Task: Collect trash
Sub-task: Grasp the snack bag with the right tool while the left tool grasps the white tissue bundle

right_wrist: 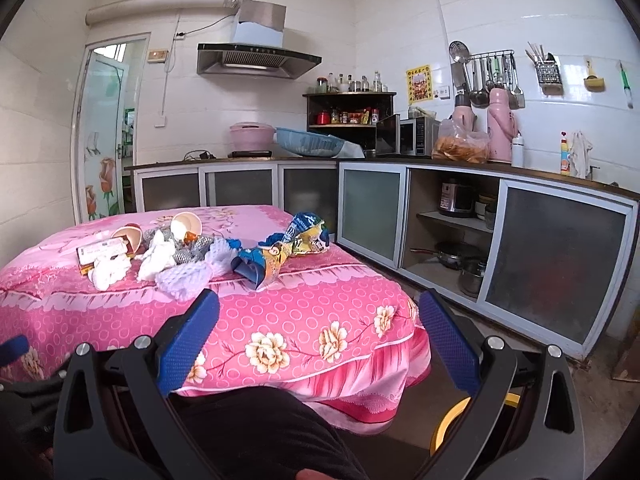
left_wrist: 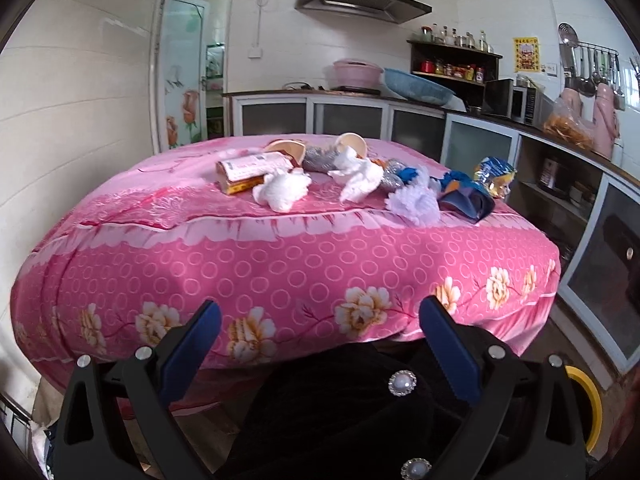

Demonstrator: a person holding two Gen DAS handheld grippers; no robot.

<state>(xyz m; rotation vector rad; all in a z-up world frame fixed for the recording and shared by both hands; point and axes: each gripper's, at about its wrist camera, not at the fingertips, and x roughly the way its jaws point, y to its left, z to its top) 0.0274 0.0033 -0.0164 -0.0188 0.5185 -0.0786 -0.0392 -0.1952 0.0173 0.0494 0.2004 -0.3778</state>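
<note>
Trash lies in a row on a table under a pink flowered cloth [left_wrist: 280, 264] [right_wrist: 320, 312]. There is a small carton [left_wrist: 250, 170] [right_wrist: 102, 252], crumpled white tissues [left_wrist: 284, 190] [right_wrist: 110, 270], two tipped paper cups [left_wrist: 352, 144] [right_wrist: 186, 224], silver foil wads [left_wrist: 320, 160], white foam net [left_wrist: 414, 202] [right_wrist: 188, 276] and blue snack wrappers [left_wrist: 466, 196] [right_wrist: 260, 264]. My left gripper [left_wrist: 320, 316] is open and empty, below the table's near edge. My right gripper [right_wrist: 318, 312] is open and empty, short of the table's near right corner.
Kitchen counters with cabinets [right_wrist: 560, 256] run along the back and right walls, with a microwave [right_wrist: 416, 136] and thermoses on top. A yellow-rimmed bin [right_wrist: 452, 424] [left_wrist: 588, 408] stands on the floor at the right. My dark-clothed lap [left_wrist: 340, 412] lies below the grippers.
</note>
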